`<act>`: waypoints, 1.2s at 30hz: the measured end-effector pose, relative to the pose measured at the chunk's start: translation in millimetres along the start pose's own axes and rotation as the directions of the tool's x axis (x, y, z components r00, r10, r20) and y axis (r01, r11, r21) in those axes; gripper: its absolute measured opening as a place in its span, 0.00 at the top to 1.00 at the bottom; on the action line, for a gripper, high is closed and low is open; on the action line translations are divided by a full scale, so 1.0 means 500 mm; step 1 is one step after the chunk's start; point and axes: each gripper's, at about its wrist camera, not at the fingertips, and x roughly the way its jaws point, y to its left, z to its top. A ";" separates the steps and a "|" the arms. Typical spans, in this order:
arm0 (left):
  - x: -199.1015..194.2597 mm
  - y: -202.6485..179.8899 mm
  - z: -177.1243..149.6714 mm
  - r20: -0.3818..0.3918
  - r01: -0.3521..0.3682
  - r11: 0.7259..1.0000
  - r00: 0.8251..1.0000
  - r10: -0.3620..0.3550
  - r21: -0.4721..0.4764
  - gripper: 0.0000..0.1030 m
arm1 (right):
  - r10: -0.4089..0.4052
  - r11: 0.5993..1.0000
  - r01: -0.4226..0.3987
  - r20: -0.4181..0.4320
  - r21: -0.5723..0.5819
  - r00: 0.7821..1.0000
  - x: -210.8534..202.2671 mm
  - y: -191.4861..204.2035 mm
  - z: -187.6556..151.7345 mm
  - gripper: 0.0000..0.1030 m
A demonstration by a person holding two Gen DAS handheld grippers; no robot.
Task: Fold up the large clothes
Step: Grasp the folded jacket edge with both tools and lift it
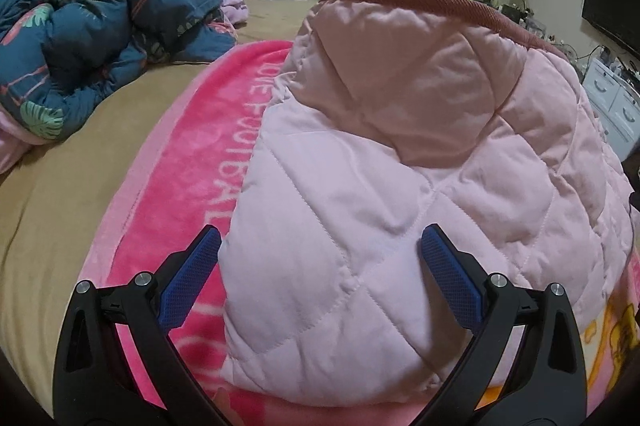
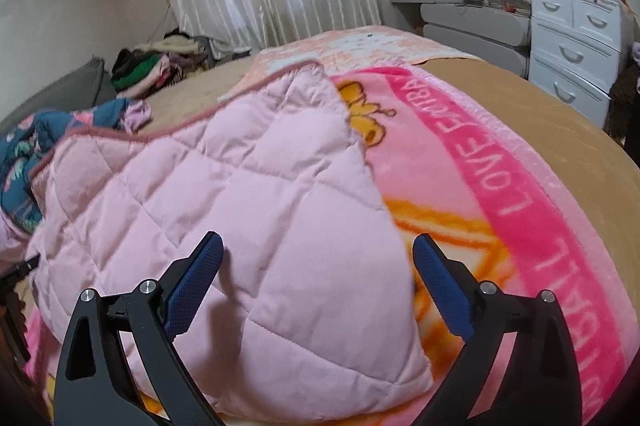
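A pale pink quilted garment (image 1: pixel 400 153) with a darker ribbed edge lies folded on a bright pink blanket (image 1: pixel 192 177) on the bed. My left gripper (image 1: pixel 320 246) is open, hovering just above the garment's near left part, its blue pads either side of the fabric. In the right wrist view the same quilted garment (image 2: pixel 248 209) spreads left of centre on the pink blanket (image 2: pixel 520 193). My right gripper (image 2: pixel 316 254) is open over the garment's near right corner, holding nothing.
A crumpled blue patterned duvet (image 1: pixel 92 37) lies at the left on the tan bed sheet (image 1: pixel 52 218). A pile of clothes (image 2: pixel 160 61) sits by the white curtain. White drawers (image 2: pixel 572 37) and a grey desk (image 2: pixel 472 21) stand at the right.
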 end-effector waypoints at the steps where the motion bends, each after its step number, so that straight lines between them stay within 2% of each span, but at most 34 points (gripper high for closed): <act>1: 0.003 0.001 0.000 0.000 0.005 1.000 1.000 -0.005 0.000 0.09 | -0.002 1.000 0.002 -0.005 -0.016 1.000 0.007 0.005 -0.002 0.08; 7: 0.022 0.018 -0.002 -0.009 0.053 0.997 0.999 -0.054 -0.053 0.09 | 0.002 0.998 -0.002 -0.008 -0.056 1.000 0.023 0.019 -0.007 0.10; 9: 0.028 0.022 -0.002 -0.004 0.064 0.996 0.998 -0.064 -0.062 0.09 | -0.002 0.998 0.002 -0.006 -0.056 1.000 0.026 0.018 -0.007 0.18; 13: 0.034 0.013 -0.005 0.007 0.072 0.996 0.997 -0.072 -0.045 0.12 | -0.035 0.998 0.036 0.012 -0.061 0.999 0.034 0.018 -0.007 0.28; 14: 0.035 0.011 -0.005 0.007 0.083 0.995 0.997 -0.083 -0.047 0.24 | -0.044 0.997 0.045 0.017 -0.066 0.999 0.034 0.019 -0.008 0.35; 15: 0.033 0.007 -0.005 0.010 0.091 0.995 0.996 -0.091 -0.048 0.37 | -0.056 0.996 0.057 0.023 -0.070 0.998 0.034 0.020 -0.007 0.46; 16: 0.030 0.000 -0.004 0.018 0.072 0.997 0.997 -0.072 -0.039 0.44 | -0.056 0.996 0.057 0.025 -0.069 0.998 0.035 0.019 -0.006 0.51; 18: 0.022 -0.016 -0.001 0.038 0.037 0.999 0.999 -0.037 -0.002 0.68 | -0.046 0.997 0.049 0.037 -0.059 0.998 0.031 0.014 -0.003 0.66; 19: 0.015 -0.023 0.001 0.059 0.022 1.000 0.998 -0.023 0.018 0.71 | -0.039 0.998 0.042 0.050 -0.049 0.998 0.027 0.011 0.000 0.68; 20: 0.007 -0.027 0.005 0.077 0.011 0.999 0.997 -0.013 0.030 0.80 | -0.034 0.998 0.037 0.061 -0.041 0.998 0.023 0.008 0.002 0.72; 21: -0.002 -0.028 0.009 0.096 0.014 0.999 0.995 -0.017 0.032 0.83 | -0.027 0.999 0.029 0.078 -0.033 0.997 0.017 0.007 0.007 0.75; 24: -0.029 -0.019 0.030 0.152 0.045 0.999 0.987 -0.047 0.016 0.86 | -0.013 0.999 0.018 0.133 -0.037 0.991 -0.007 0.009 0.029 0.78; 30: -0.058 -0.041 0.096 0.239 0.038 0.999 0.970 -0.040 0.011 0.88 | -0.004 0.999 0.016 0.222 -0.050 0.975 -0.031 0.017 0.076 0.80; 36: -0.046 -0.054 0.139 0.246 0.024 0.999 0.969 -0.013 -0.044 0.88 | 0.006 0.999 0.009 0.263 -0.054 0.965 -0.006 0.015 0.124 0.80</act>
